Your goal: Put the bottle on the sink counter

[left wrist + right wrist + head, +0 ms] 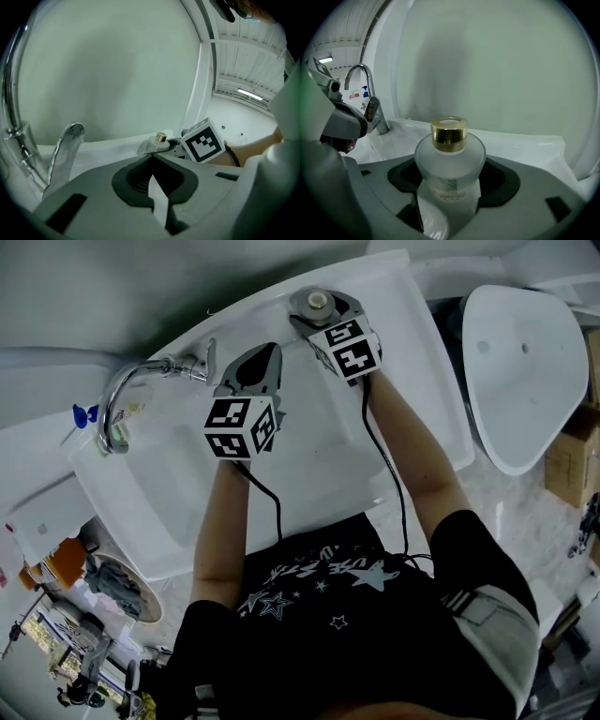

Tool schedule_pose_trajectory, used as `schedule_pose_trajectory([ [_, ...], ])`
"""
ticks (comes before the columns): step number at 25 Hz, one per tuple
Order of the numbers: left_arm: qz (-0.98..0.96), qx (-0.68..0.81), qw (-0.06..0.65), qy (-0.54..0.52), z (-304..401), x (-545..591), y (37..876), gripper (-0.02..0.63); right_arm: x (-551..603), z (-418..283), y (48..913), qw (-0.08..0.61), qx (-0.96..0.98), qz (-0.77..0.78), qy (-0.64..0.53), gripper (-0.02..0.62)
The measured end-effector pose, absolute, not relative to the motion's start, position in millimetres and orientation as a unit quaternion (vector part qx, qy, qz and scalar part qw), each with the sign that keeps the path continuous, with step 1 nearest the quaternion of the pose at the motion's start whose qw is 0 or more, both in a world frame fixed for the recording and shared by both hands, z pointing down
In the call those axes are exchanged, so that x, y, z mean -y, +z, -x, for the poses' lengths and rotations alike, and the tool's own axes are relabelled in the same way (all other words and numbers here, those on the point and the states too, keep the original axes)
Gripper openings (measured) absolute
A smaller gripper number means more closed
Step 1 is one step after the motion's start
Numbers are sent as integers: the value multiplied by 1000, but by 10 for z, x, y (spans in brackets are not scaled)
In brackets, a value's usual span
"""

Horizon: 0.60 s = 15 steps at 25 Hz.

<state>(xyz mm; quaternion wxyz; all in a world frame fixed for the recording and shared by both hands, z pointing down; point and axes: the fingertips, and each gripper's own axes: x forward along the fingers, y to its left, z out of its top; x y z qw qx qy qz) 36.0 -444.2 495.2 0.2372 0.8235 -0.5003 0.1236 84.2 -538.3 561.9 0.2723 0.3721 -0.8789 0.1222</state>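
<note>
A frosted glass bottle with a gold cap stands upright between the jaws of my right gripper, which is shut on its body. In the head view the bottle and right gripper are over the sink's back counter, close to the wall; whether the bottle's base touches the counter is hidden. My left gripper hovers over the counter just left of it, between bottle and faucet. Its jaws meet at the tips with nothing between them. The left gripper view shows the bottle's cap ahead to the right.
A chrome faucet with a lever handle rises at the sink's back left, also seen as the faucet in the right gripper view. The sink bowl lies below the left gripper. A loose white basin and cardboard boxes sit at the right.
</note>
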Motion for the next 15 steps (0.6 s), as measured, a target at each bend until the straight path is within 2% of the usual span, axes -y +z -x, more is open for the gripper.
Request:
schedule_pose_trajectory([
  [15, -829, 493, 236, 115, -299, 4153, 4827, 9, 5165, -1022, 5564, 256, 859, -410, 171, 321],
])
